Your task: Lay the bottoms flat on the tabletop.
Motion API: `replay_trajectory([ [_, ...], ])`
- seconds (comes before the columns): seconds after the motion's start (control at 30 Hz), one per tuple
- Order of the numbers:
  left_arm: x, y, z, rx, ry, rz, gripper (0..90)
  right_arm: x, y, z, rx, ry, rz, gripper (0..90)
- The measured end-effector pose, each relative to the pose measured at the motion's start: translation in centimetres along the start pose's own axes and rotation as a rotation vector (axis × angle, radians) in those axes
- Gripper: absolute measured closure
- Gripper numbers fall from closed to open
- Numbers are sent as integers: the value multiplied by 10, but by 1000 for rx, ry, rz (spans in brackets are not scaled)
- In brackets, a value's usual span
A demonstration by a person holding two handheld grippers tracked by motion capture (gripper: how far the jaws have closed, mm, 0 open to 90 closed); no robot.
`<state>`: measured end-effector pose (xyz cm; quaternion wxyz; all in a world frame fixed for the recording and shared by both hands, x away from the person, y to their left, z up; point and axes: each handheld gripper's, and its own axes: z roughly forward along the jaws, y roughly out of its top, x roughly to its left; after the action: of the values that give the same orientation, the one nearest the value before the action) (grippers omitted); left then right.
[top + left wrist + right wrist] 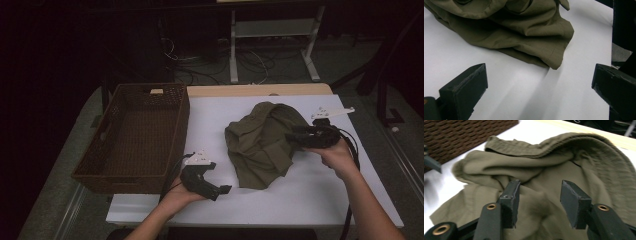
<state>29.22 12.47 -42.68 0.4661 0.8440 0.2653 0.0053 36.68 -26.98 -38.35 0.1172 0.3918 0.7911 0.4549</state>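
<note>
A crumpled olive-green garment (260, 145) lies on the white table, right of centre. My right gripper (294, 135) rests against its right side, held in a person's hand. In the right gripper view its jaws stand open over the garment (574, 157), a fold of cloth bulging between the fingertips (540, 191). My left gripper (224, 190) sits low at the table's front, just left of the garment's near corner. Its jaws are wide open (539, 77) with bare table between them, and the garment's hem corner (554, 62) lies a little ahead.
A dark woven basket (120, 176) stands with nothing inside at the table's left; its wall (461, 135) shows behind the garment. The white table (300, 200) has bare room in front. Beyond the far edge are a desk frame (270, 30) and floor cables.
</note>
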Motion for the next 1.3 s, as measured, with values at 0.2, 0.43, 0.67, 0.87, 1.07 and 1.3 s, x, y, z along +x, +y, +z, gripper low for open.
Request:
replay_trajectory([
  [0.2, 0, 0, 0, -1, 0, -1, 0, -6, -3, -1, 1, 20, 16, 526],
  [0.43, 0, 0, 0, 1, -1, 1, 0, -6, -7, 11, 39, 83, 26, 414],
  [0.67, 0, 0, 0, 3, -1, 1, 0, -1, -12, 25, 107, 149, -5, 675],
  [0.87, -1, 0, 0, 2, -1, 1, 0, 7, -12, 31, 155, 194, -52, 891],
  [1.07, -1, 0, 0, 2, -2, 1, 0, 26, -11, 42, 187, 241, -111, 892],
  [1.3, 0, 0, 0, 1, -2, 0, 0, 57, -10, 57, 220, 330, -177, 892],
])
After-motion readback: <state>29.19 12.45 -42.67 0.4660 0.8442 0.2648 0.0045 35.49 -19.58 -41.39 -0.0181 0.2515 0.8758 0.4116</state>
